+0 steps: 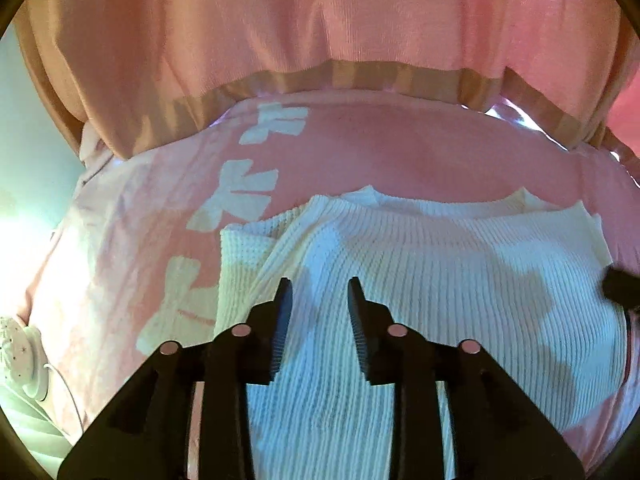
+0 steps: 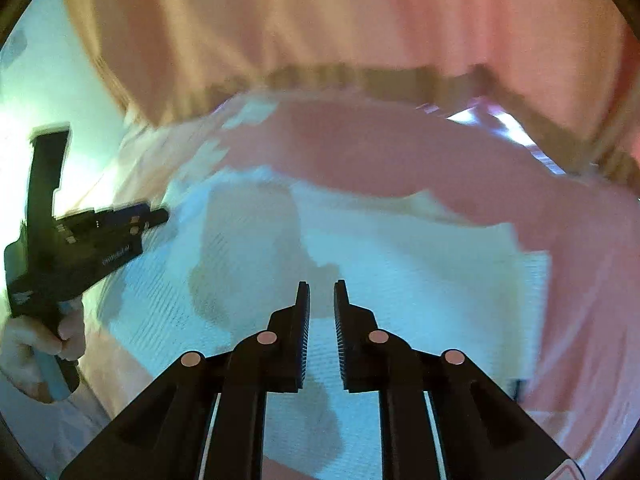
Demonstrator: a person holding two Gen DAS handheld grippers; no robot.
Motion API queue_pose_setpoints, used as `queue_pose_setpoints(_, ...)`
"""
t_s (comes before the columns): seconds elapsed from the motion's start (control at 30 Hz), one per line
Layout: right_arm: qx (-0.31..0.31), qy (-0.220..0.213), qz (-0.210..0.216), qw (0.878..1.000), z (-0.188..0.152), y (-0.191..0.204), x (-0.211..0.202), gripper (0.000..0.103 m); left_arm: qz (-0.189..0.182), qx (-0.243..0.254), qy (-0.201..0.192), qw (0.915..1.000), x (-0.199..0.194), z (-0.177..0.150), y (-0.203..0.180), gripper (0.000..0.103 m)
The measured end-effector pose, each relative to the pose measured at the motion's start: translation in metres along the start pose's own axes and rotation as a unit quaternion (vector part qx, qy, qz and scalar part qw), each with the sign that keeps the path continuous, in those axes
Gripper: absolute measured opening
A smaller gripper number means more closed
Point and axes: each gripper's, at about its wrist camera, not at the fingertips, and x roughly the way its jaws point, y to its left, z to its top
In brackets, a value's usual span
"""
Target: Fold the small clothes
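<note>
A white ribbed knit garment (image 1: pixel 420 264) lies spread on a pink bed cover, with one edge folded over at its left side. My left gripper (image 1: pixel 319 286) hovers over it, open and empty. The garment also shows, blurred, in the right wrist view (image 2: pixel 400 272). My right gripper (image 2: pixel 322 288) is above its middle, its jaws a small gap apart with nothing between them. The left gripper (image 2: pixel 160 216) shows at the left of the right wrist view, held in a hand, over the garment's left edge.
The pink cover (image 1: pixel 380 152) has white bow prints (image 1: pixel 240 196). A pink curtain with a tan hem (image 1: pixel 360 76) hangs behind the bed. A small white fan-like object with a cord (image 1: pixel 24 356) sits at the left edge. A dark part of the other gripper (image 1: pixel 620 286) shows at the right.
</note>
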Motion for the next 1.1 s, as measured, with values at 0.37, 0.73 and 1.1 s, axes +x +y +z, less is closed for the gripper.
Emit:
queue_pose_setpoints(0.37,0.0,0.079,-0.015,0.997,-0.004,0.022,0.075,0.01,-0.036,-0.128,0.066,0.9889,0.024,-0.04,0.086,0.065)
queue_pose_setpoints(0.73,-0.016,0.089,-0.029,0.995,0.003,0.025,0.092,0.007,-0.139,-0.157,0.107,0.9718,0.056,-0.059,0.088,0.026)
queue_pose_setpoints(1.1,-0.019,0.094,-0.015,0.995,0.008,0.019,0.096,0.006,-0.269,-0.142,-0.025,0.9524,-0.071,0.0,0.019,0.02)
